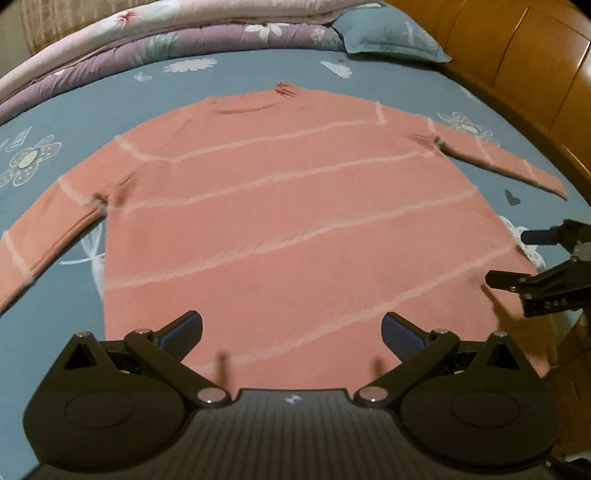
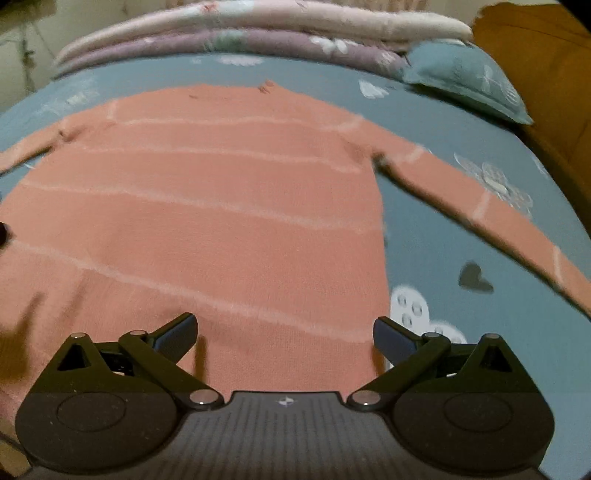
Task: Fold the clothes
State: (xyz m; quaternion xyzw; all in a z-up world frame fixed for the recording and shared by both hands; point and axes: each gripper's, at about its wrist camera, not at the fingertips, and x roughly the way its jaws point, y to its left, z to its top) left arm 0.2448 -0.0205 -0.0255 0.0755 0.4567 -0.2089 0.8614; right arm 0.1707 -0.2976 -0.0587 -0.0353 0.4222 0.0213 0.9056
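A salmon-pink sweater [image 1: 295, 206] with thin pale stripes lies flat on the bed, neck away from me, both sleeves spread out to the sides. In the right wrist view the same sweater [image 2: 207, 229] fills the middle and left. My left gripper [image 1: 293, 330] is open above the sweater's hem, with nothing between its fingers. My right gripper [image 2: 284, 334] is also open, hovering over the hem's right corner. The right gripper [image 1: 532, 258] shows again at the right edge of the left wrist view, beside the sweater's lower right side.
The bed has a blue-grey sheet [image 1: 110, 96] with flower prints. Folded quilts [image 1: 166, 33] and a blue pillow [image 1: 391, 33] lie along the far side. A wooden headboard [image 1: 517, 48] runs along the right.
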